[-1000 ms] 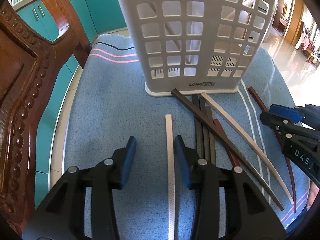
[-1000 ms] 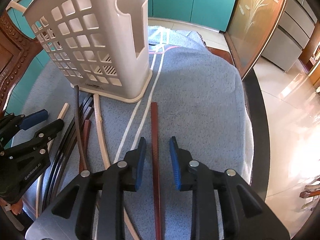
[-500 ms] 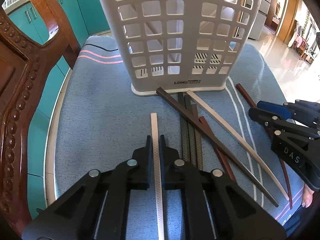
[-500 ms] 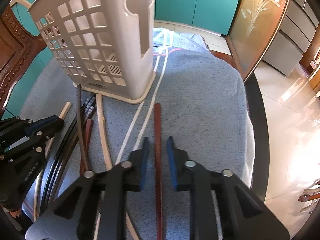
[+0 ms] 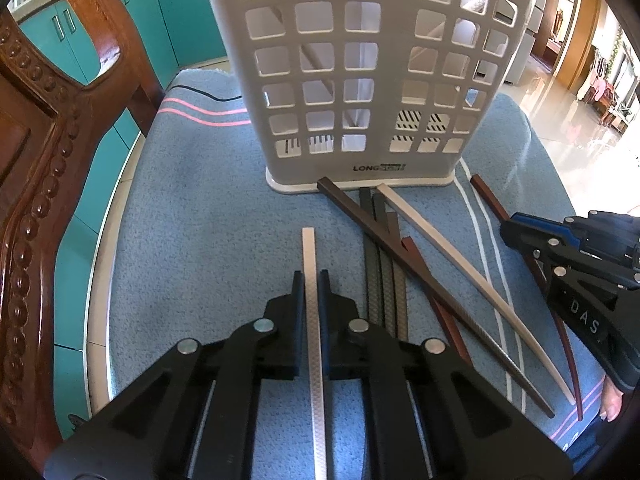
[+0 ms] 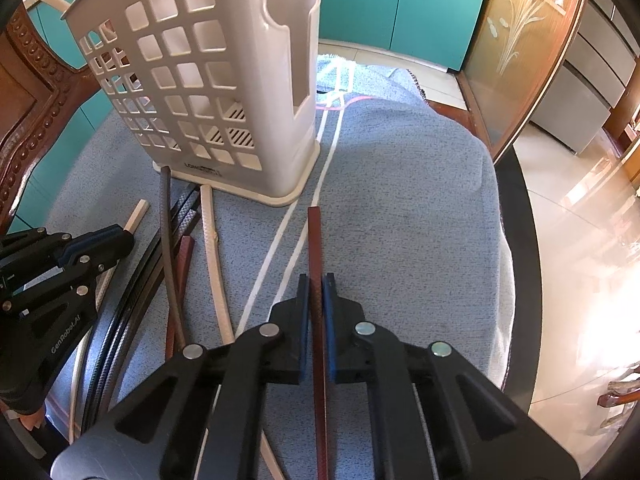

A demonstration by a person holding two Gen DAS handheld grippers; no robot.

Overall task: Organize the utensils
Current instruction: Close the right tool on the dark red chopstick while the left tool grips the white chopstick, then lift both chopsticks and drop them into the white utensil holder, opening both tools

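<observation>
A white chopstick lies on the blue towel, and my left gripper is shut on it. My right gripper has its jaws closing on a red-brown chopstick, with the pads pressing its sides. A white slotted utensil holder stands upright just beyond both. Between the grippers lies a loose pile of dark, cream and red chopsticks. In the right wrist view the left gripper shows at the left, and in the left wrist view the right gripper shows at the right.
A carved wooden chair back rises close on the left. The towel drapes over a round table whose dark rim curves on the right. Teal cabinets and a tiled floor lie beyond.
Both grippers went from open to shut: the left one around the white chopstick, the right one around the red-brown chopstick. Neither hand has shifted much.
</observation>
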